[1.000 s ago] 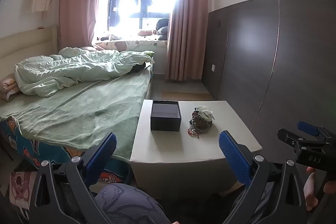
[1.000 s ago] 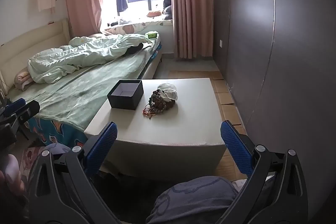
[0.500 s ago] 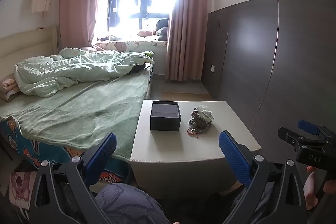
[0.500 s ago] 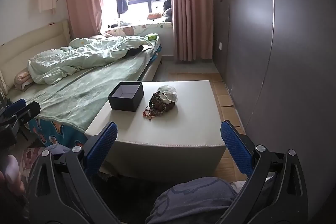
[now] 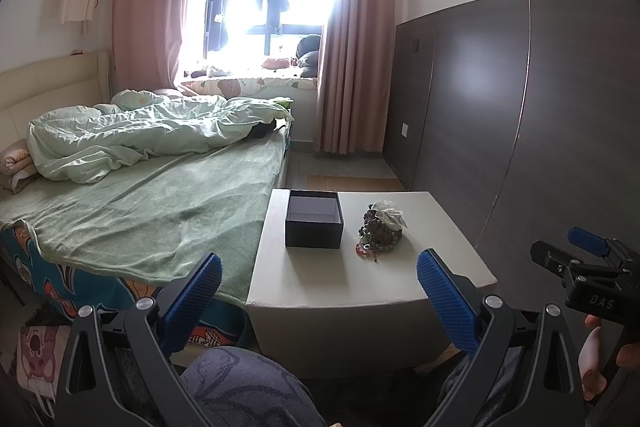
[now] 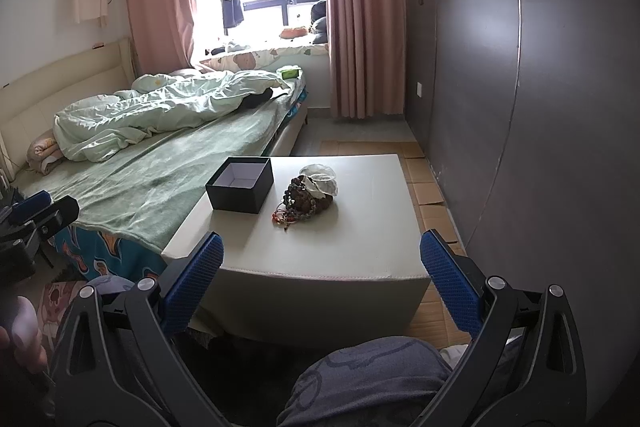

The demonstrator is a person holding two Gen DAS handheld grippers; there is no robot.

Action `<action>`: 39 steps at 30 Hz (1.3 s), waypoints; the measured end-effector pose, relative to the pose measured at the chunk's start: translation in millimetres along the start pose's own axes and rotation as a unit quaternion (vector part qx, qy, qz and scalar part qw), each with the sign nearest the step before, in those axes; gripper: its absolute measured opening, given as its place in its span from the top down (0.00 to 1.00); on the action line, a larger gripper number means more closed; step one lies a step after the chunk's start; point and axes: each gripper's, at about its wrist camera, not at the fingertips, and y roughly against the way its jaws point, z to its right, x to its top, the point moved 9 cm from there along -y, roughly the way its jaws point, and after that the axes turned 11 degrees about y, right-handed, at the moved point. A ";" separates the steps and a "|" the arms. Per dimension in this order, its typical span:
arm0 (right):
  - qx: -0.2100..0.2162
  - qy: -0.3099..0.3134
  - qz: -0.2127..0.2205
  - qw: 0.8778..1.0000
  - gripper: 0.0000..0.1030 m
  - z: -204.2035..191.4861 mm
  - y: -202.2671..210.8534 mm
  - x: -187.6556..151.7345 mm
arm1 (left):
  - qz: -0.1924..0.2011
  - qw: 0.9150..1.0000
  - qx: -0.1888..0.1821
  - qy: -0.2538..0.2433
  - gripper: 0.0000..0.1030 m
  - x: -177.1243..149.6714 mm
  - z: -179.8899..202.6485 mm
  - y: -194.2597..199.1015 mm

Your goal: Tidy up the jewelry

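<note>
A pile of beaded jewelry point(image 5: 378, 229) with a white piece on top lies on a low white table point(image 5: 320, 283). It also shows in the right wrist view point(image 6: 306, 197). An open, empty black box point(image 5: 314, 219) stands just left of the pile, seen too in the right wrist view point(image 6: 241, 183). My left gripper point(image 5: 320, 297) is open and empty, short of the table's near edge. My right gripper point(image 6: 322, 279) is open and empty, also short of the near edge. The right gripper shows at the right edge of the left view point(image 5: 588, 267).
A bed point(image 5: 132, 203) with a green blanket and rumpled quilt butts against the table's left side. A dark panelled wall point(image 5: 520, 131) runs along the right. My knees point(image 6: 372, 375) are below the grippers. Cardboard sheets point(image 6: 428, 187) lie on the floor.
The right gripper's view has tilted down and drawn slightly closer to the table. The left gripper has barely moved. Both stay open.
</note>
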 end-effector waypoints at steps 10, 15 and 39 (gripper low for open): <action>-0.007 -0.005 0.006 1.000 0.04 4.5 5.1 0.1 | -0.003 1.000 -0.009 0.000 0.08 -3.2 9.4 5.3; -0.008 -0.008 0.007 1.000 0.04 4.1 8.1 0.2 | -0.001 1.000 -0.011 -0.002 0.08 -0.8 12.2 9.8; -0.010 -0.013 0.013 1.000 0.04 4.0 11.2 2.5 | -0.007 1.000 -0.007 0.008 0.08 1.5 1.5 8.7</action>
